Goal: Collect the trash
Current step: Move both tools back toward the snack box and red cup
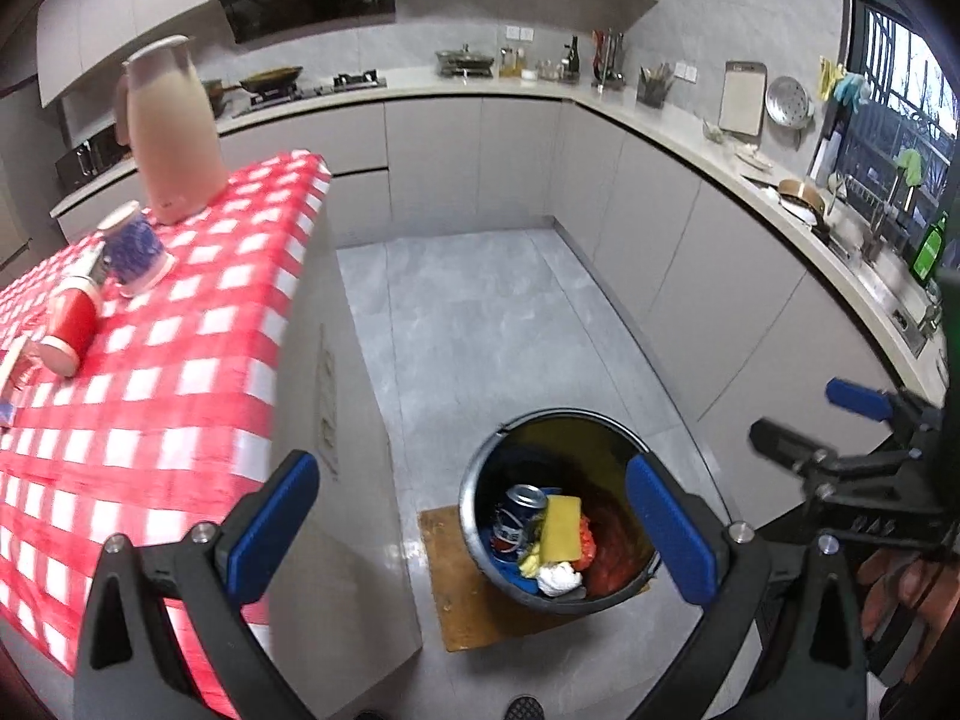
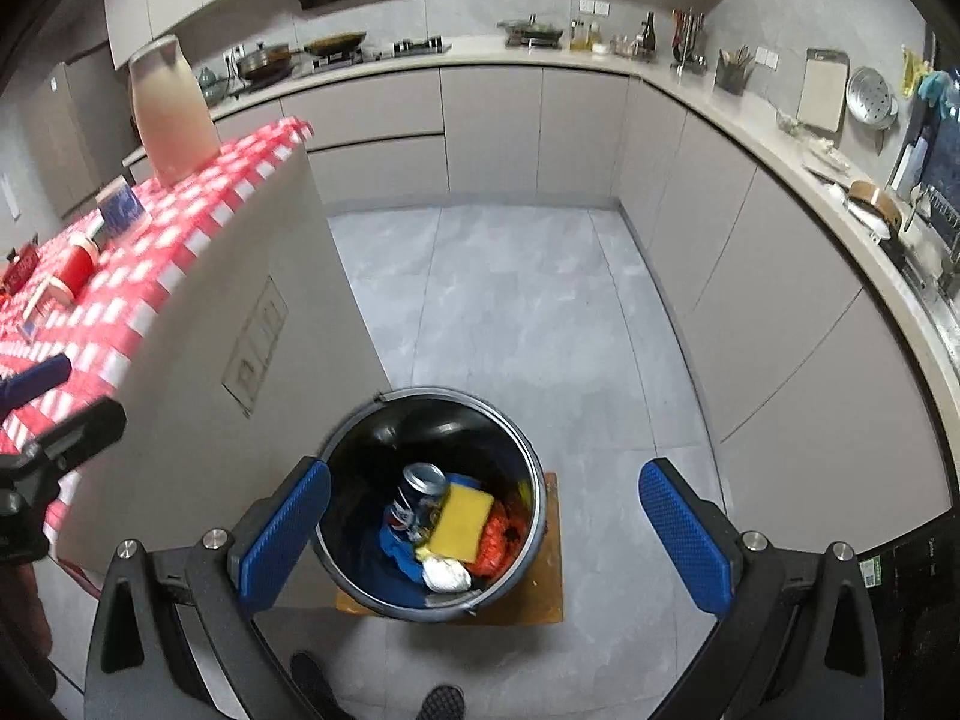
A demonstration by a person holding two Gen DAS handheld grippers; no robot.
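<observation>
Fingers [image 2: 282,534] apart, bin [image 2: 360,438] contents overlapping

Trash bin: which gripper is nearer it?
Right, by a small margin. The right gripper hangs open directly over the bin. The left gripper is also open, offset toward the table side, with the bin under its right finger.

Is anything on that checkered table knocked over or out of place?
Yes. A red cup lies tipped on its side on the checkered table, and a blue-patterned cup stands upside down beside it. The tall pink jug stands upright. No spill shows.
</observation>
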